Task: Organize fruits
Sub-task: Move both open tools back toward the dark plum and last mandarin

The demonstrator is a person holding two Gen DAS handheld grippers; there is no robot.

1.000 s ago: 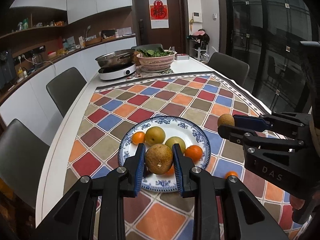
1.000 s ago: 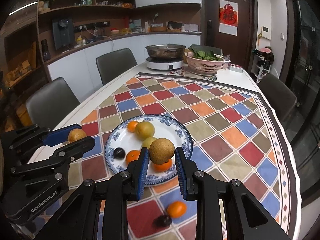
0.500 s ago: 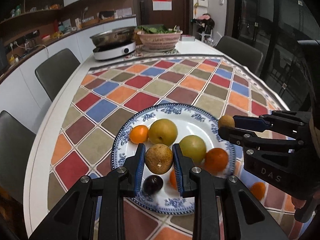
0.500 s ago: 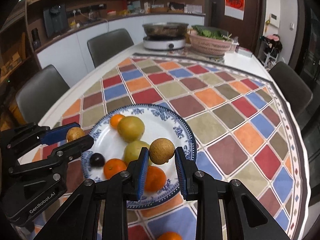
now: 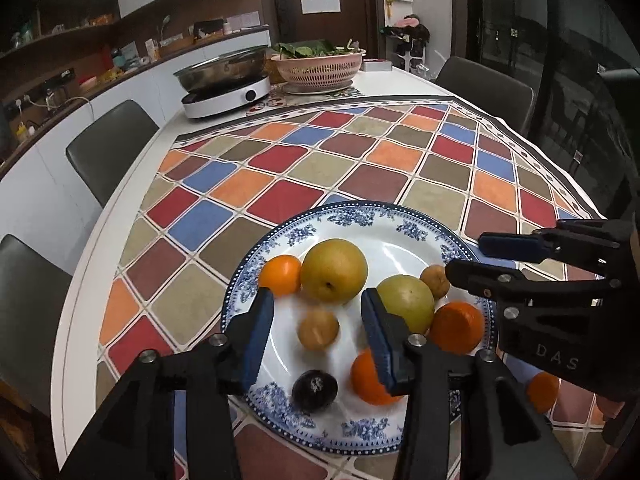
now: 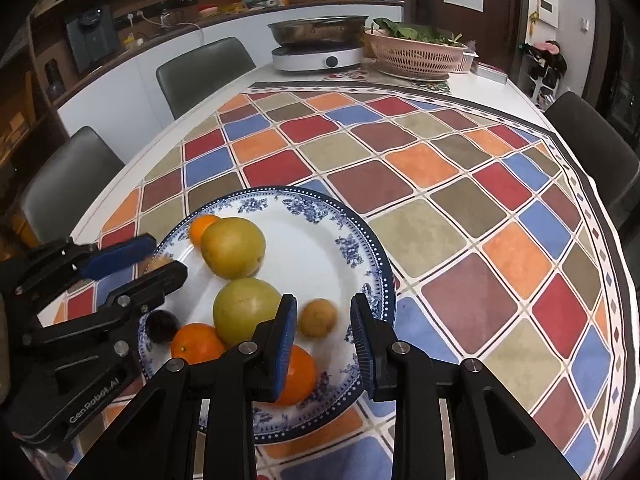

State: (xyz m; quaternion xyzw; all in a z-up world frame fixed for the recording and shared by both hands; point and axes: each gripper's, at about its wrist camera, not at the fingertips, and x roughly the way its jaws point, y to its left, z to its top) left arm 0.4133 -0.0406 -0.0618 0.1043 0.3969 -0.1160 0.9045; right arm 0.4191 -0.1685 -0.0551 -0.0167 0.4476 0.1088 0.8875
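A small round brown fruit, too blurry to show which way it points, sits on the blue and white plate between the wide-open left gripper, while another brown fruit lies near the plate's edge between the wide-open right gripper.

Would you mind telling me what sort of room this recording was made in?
Most likely a home kitchen-diner: a dining table with chairs, a hotpot cooker, and a counter with shelves behind.
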